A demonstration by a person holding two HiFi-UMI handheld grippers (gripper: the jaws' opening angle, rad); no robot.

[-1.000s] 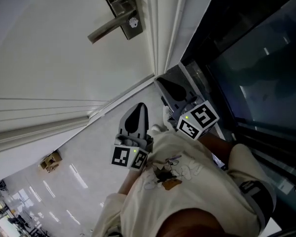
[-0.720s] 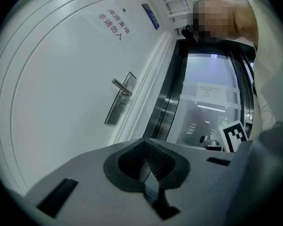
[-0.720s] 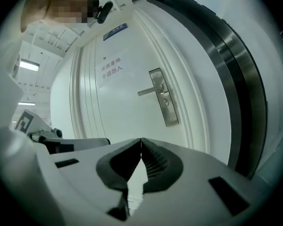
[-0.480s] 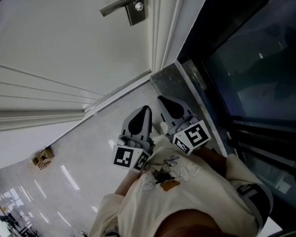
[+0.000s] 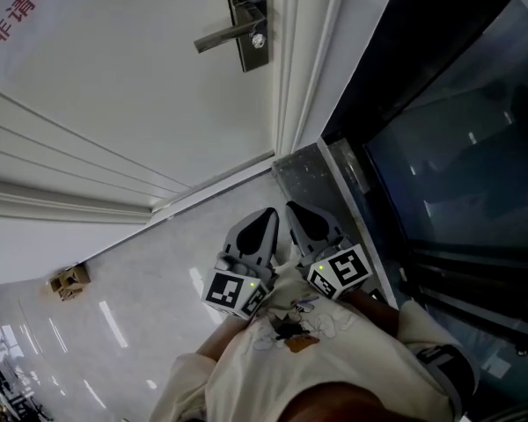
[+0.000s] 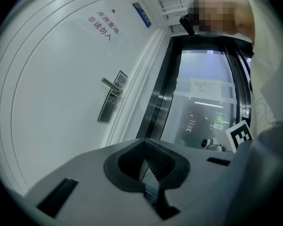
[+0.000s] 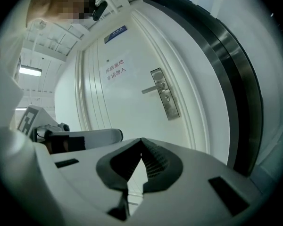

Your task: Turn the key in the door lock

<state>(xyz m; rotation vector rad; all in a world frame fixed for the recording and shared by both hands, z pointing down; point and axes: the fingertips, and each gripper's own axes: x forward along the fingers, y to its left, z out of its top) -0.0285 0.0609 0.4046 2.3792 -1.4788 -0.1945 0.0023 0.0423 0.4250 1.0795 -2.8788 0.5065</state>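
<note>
The white door (image 5: 114, 86) carries a steel lock plate (image 5: 246, 20) with a lever handle (image 5: 222, 36) pointing left. Just below the lever sits a small shiny round piece (image 5: 259, 40), either the key head or the cylinder; I cannot tell which. My left gripper (image 5: 267, 216) and right gripper (image 5: 296, 211) hang side by side far below the lock, close to my chest, both shut and holding nothing. The left gripper view shows the lock plate (image 6: 110, 104) far off beyond the shut left gripper (image 6: 144, 141). In the right gripper view the lock plate (image 7: 164, 99) lies far beyond the right gripper (image 7: 141, 140).
Right of the door stands its white frame (image 5: 290, 77), then a dark glass panel (image 5: 458, 148) with a metal edge. A glossy tiled floor (image 5: 141, 280) lies below, with a small cardboard box (image 5: 68, 281) at the left. Red printed characters (image 5: 18, 7) mark the door.
The head view has swung, so the lock plate now stands nearly upright at top centre. Both grippers sit lower in the frame and closer together, still shut.
</note>
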